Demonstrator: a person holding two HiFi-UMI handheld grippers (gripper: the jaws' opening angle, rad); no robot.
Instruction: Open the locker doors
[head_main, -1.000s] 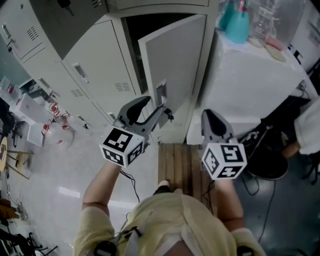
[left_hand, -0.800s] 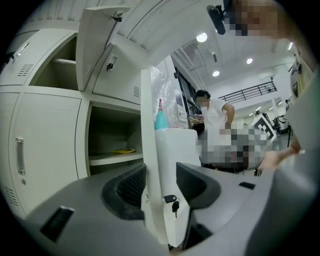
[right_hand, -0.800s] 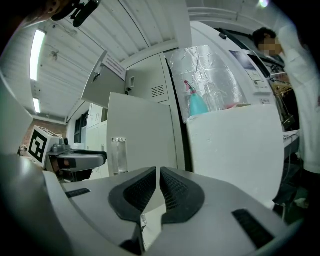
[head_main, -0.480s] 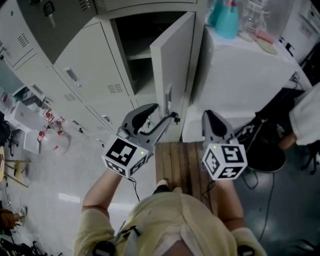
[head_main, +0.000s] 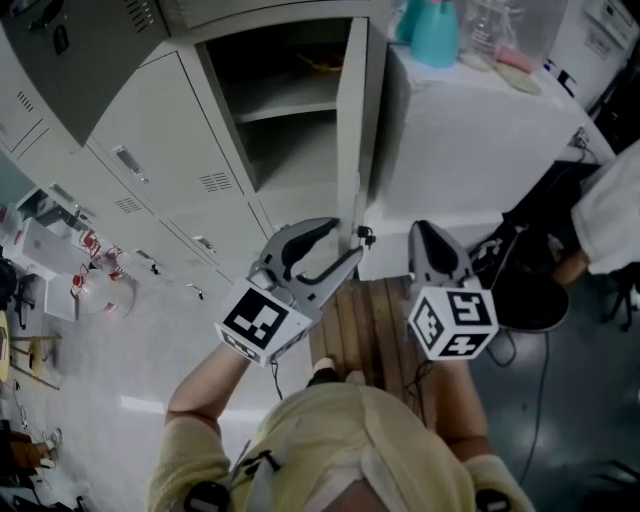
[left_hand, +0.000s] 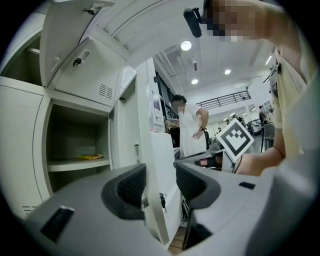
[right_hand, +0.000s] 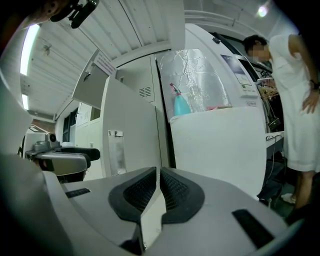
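The pale grey locker door stands swung out, edge-on in the head view. My left gripper is closed on its free lower edge, one jaw on each face, beside the hanging keys. In the left gripper view the door runs between the pads of the left gripper. Behind it the compartment shelf shows, with a yellow item on it. My right gripper hangs to the right of the door, shut and empty; the right gripper faces the door's outer side.
An upper locker door also stands open at top left; closed lockers continue leftwards. A white cabinet with a teal spray bottle flanks the door. I stand on a wooden pallet. A person in white is at right.
The door has swung further out, from showing its face to edge-on. My left gripper moved right and slightly down with it. The right gripper stayed put.
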